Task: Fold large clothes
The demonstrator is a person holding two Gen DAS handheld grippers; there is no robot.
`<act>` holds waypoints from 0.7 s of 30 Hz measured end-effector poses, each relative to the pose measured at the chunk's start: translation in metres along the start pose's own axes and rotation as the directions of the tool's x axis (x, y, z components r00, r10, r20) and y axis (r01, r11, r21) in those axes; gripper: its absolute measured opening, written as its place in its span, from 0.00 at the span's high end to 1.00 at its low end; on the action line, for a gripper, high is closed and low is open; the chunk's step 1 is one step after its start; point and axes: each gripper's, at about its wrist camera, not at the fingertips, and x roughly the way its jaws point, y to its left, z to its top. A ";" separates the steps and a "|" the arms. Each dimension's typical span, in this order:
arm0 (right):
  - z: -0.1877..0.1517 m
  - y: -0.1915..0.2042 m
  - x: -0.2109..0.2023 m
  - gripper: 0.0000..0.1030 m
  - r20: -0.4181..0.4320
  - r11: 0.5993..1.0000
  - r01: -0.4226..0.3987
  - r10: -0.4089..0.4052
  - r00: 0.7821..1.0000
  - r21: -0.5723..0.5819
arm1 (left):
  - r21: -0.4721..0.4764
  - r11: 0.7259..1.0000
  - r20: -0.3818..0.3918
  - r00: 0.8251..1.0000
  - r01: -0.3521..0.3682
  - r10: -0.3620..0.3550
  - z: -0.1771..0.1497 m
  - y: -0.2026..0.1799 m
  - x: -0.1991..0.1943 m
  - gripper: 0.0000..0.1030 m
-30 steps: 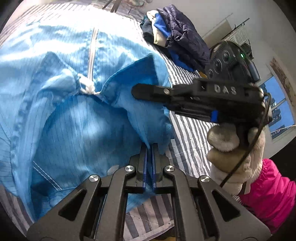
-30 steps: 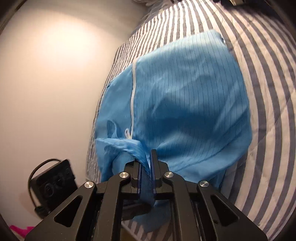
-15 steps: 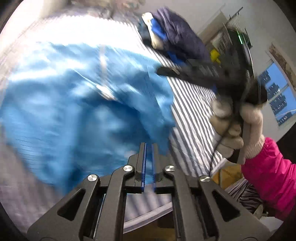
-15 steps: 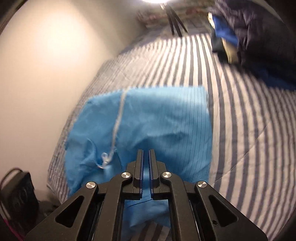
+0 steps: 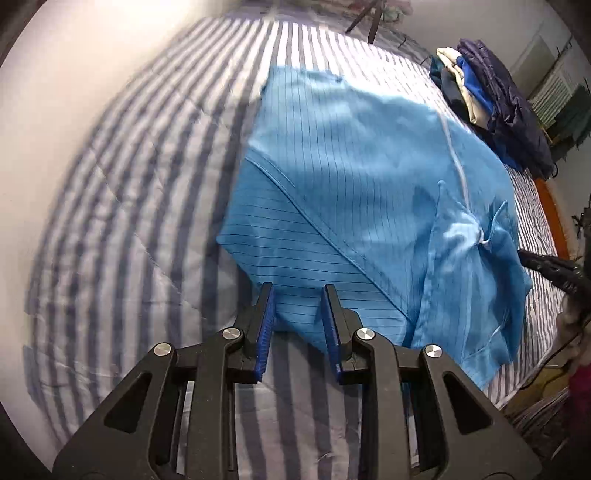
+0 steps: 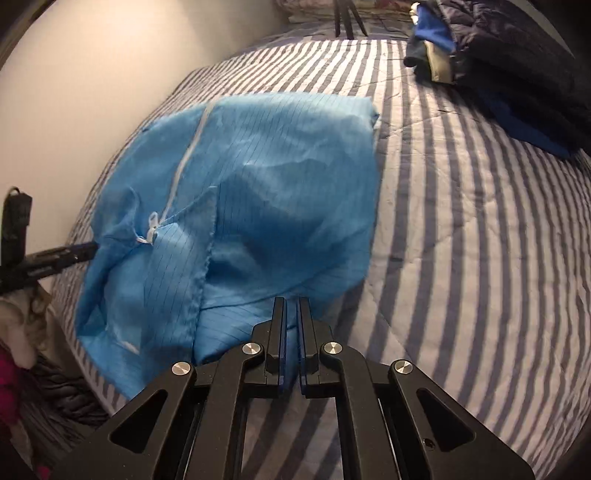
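A light blue pinstriped garment with a white zip lies spread on the striped bed; its collar end is rumpled. My left gripper hovers over the garment's near corner. Its jaws are opening, the blue pads stand apart, and the cloth lies below them, unpressed. In the right wrist view the garment fills the middle. My right gripper sits at its near edge, shut on a flap of the cloth that runs into the narrow slit. Each gripper shows in the other's view: right gripper, left gripper.
The bed has a grey and white striped quilt. A pile of dark folded clothes sits at the far right. Tripod legs stand behind the bed. A pale wall runs along the left. A wooden bed edge shows at right.
My left gripper let go of the blue cloth, swung toward the garment's other corner, and its jaws parted. The garment dropped from a lifted bunch to lie flatter on the bed.
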 end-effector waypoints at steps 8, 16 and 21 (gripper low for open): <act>-0.001 -0.020 -0.038 0.49 0.172 0.987 -0.092 0.069 0.983 0.131 | -0.163 0.982 0.108 0.991 0.095 -0.077 0.032 0.045 -0.033 0.49; 0.004 -0.056 -0.004 0.52 0.125 0.915 -0.215 0.182 0.975 0.342 | -0.180 0.978 -0.020 0.994 0.105 -0.111 0.046 0.057 0.008 0.88; 0.006 -0.064 0.000 0.94 0.144 0.855 -0.320 0.286 0.947 0.407 | -0.156 0.985 -0.011 0.997 0.077 -0.080 0.049 0.051 0.012 0.96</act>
